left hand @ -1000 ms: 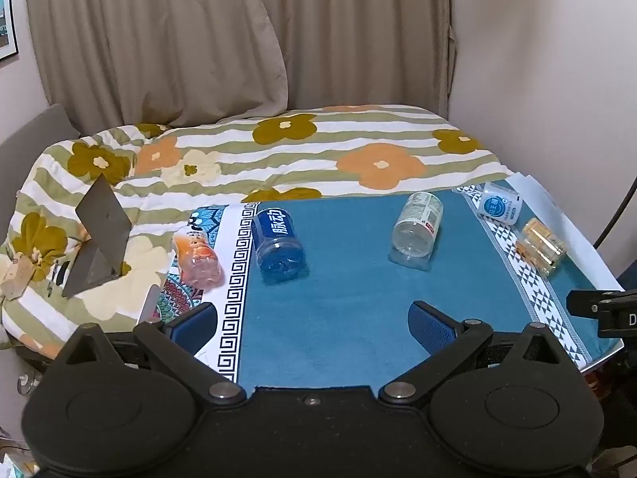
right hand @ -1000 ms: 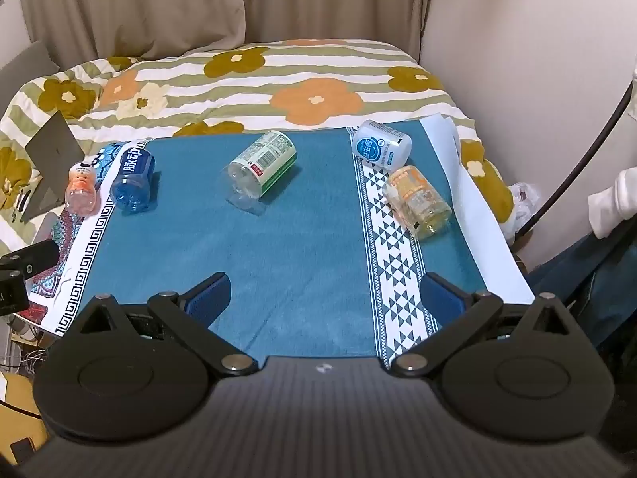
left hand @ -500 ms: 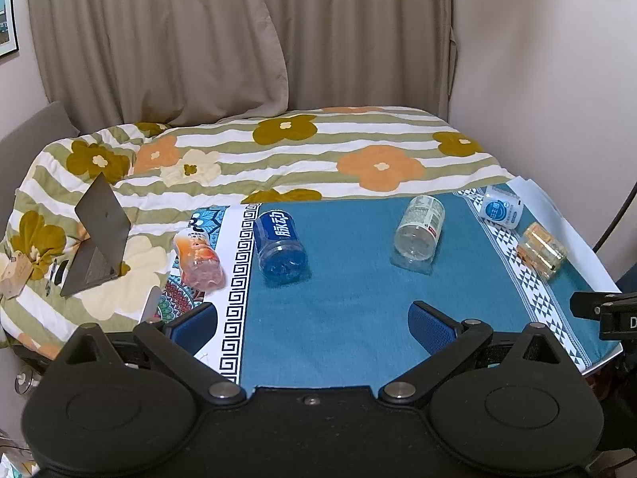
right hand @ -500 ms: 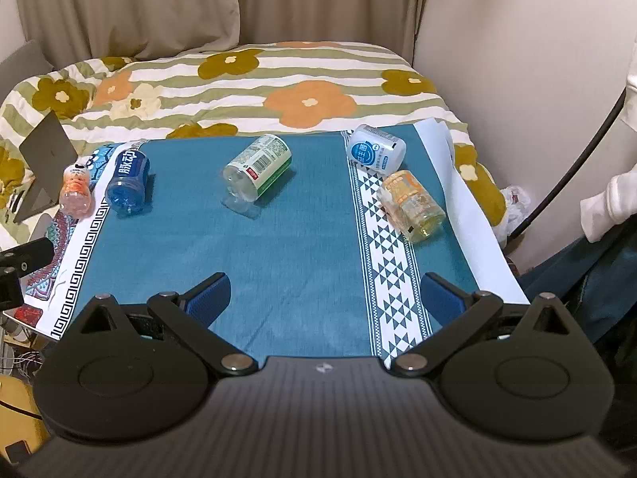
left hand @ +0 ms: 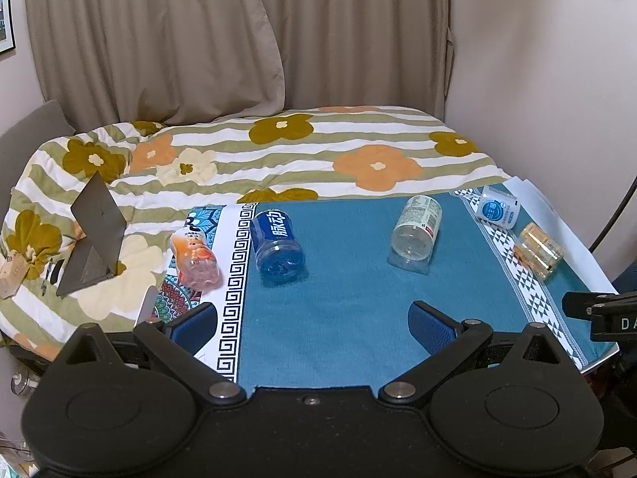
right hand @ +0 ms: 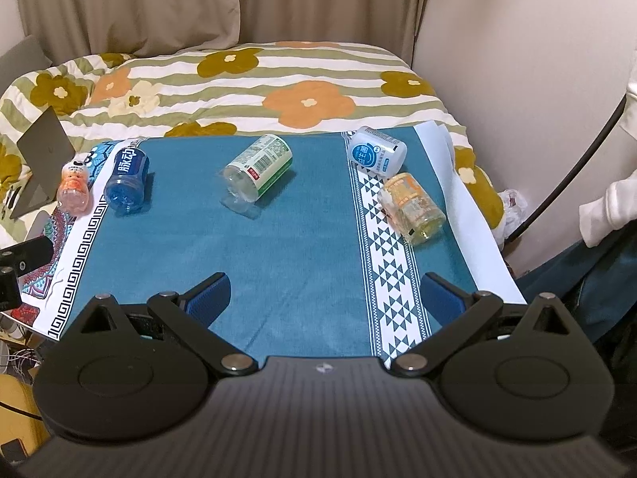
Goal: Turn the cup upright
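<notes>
Several cut-bottle cups lie on their sides on a blue cloth. From left to right: an orange-pink cup, a blue cup, a clear cup with a green-white label, a white-blue cup and a yellow-orange cup. My left gripper is open and empty above the near cloth. My right gripper is open and empty near the front edge.
A flowered striped quilt covers the bed behind the table. A grey tablet stand sits on the quilt at the left. Curtains and a wall stand behind. The right gripper's body shows at the table's right edge.
Both grippers have drawn back and risen slightly, so the cups look smaller and farther. No cup has moved. Both jaws stay open.
</notes>
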{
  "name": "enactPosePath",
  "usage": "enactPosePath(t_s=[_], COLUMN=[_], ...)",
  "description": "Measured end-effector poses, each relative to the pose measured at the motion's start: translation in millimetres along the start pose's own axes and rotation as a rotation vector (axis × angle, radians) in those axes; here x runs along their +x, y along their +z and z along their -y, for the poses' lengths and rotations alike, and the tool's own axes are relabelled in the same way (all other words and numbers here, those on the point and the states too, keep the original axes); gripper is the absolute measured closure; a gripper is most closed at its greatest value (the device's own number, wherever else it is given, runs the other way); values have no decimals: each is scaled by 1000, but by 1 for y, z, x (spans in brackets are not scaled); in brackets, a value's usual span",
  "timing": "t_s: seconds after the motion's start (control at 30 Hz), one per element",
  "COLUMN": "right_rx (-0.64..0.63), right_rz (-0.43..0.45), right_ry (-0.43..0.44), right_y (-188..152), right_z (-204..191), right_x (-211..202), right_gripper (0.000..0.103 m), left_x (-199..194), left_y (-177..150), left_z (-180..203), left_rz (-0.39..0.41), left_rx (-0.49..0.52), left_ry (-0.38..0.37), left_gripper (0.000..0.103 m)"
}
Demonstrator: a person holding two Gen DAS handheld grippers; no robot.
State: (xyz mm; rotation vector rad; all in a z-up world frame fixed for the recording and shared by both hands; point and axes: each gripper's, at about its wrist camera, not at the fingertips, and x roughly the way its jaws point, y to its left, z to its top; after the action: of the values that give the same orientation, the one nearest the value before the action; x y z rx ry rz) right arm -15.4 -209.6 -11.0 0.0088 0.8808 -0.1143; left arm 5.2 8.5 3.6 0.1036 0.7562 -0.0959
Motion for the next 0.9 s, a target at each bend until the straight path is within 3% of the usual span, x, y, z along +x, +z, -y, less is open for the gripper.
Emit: enactPosePath(t_s=[0.9], right_rx=[-4], right_rz=[1], right_ry=[-1], right_y=[-1], right_z=[-4], right_x=[2], right_gripper=[0], left_x=[1], left_y=[-1], left_z=[1], left_rz=[-1], left_rx=[1], left_ry=[1], left_gripper=[0])
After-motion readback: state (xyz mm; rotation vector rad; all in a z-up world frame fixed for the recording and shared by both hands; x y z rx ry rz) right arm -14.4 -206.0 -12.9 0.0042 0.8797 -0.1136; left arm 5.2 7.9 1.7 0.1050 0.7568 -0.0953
